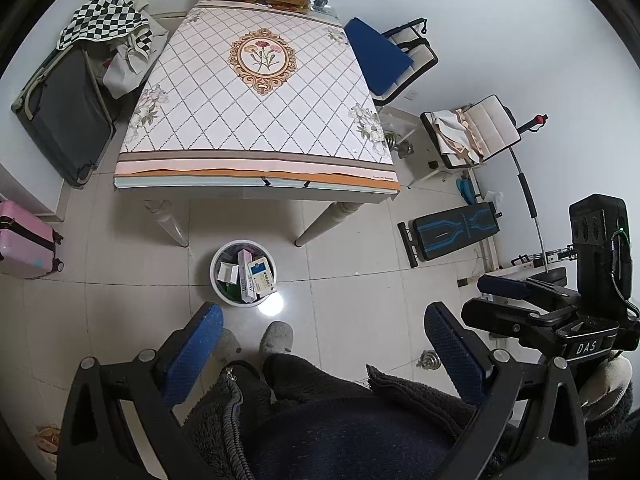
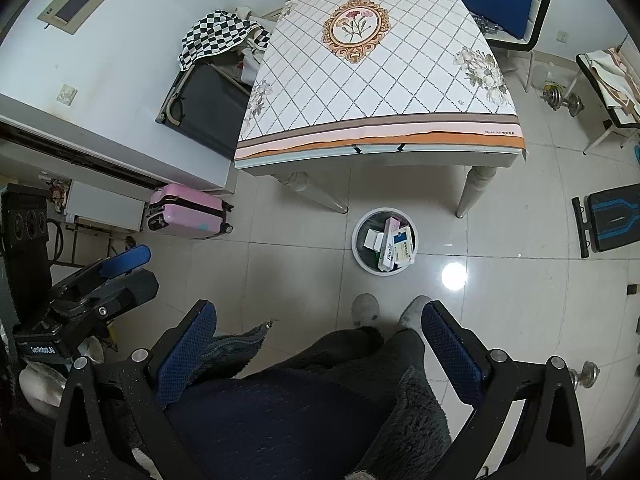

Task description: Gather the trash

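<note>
Left tongs (image 1: 320,344): wide, holding nothing, raised over the person's lap.
Right tongs (image 2: 320,340): wide, holding nothing, level with the left.
Bin (image 1: 243,273): on the floor just off the desk's (image 1: 256,92) near edge, between its front legs; boxes (image 1: 256,276) fill it.
Desk top: bare of trash; only goods along the far edge.
Step, likely: check for leftovers; sweep both cameras along the desk edges and floor before stopping.
Hidden: deeper bin contents; floor under the desk.
</note>
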Motion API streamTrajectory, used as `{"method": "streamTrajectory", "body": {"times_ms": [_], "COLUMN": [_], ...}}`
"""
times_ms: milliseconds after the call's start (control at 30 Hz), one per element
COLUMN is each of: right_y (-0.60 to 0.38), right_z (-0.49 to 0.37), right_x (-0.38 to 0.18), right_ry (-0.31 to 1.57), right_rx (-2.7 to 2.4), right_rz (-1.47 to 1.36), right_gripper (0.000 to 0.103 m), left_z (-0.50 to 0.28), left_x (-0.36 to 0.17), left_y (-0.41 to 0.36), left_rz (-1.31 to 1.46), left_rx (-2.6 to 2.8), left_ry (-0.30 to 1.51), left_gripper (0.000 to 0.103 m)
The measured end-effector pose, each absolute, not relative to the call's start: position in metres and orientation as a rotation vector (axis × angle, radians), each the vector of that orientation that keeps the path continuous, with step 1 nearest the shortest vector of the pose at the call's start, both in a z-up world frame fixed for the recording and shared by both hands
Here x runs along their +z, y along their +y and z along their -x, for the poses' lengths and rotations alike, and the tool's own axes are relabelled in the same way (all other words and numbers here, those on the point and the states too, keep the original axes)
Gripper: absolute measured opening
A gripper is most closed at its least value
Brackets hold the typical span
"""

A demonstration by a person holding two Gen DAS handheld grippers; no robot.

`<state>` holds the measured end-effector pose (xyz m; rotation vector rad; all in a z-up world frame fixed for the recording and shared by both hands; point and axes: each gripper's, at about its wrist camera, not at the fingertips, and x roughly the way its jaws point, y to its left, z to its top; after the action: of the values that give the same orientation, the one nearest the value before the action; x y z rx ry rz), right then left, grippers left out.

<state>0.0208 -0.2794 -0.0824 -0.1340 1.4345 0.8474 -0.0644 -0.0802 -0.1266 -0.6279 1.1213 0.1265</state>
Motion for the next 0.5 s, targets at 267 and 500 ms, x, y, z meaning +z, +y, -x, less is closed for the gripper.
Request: {"method": "streamTrajectory", "body": {"times_ms": [267, 500], "right_y": [-0.2813, -0.2812], "right_z": [-0.0228, -0.0219], "right_x": [-0.0815, -0.0811], "right_ry": [1.437, 1.438], "right_rx": [0.851, 0.854], "right_rz": [0.130, 0.125], "right_gripper": [0.103, 0.103], "left_z": [0.0653, 0.0687], "left_x": [-0.1275, -0.1256], "left_y": [-0.0806, -0.0809], "left_rz": [0.634, 0.639], "left_rx": [0.123, 0.135], "left_ry": [1.120, 1.107], "left_gripper": [0.103, 0.103]}}
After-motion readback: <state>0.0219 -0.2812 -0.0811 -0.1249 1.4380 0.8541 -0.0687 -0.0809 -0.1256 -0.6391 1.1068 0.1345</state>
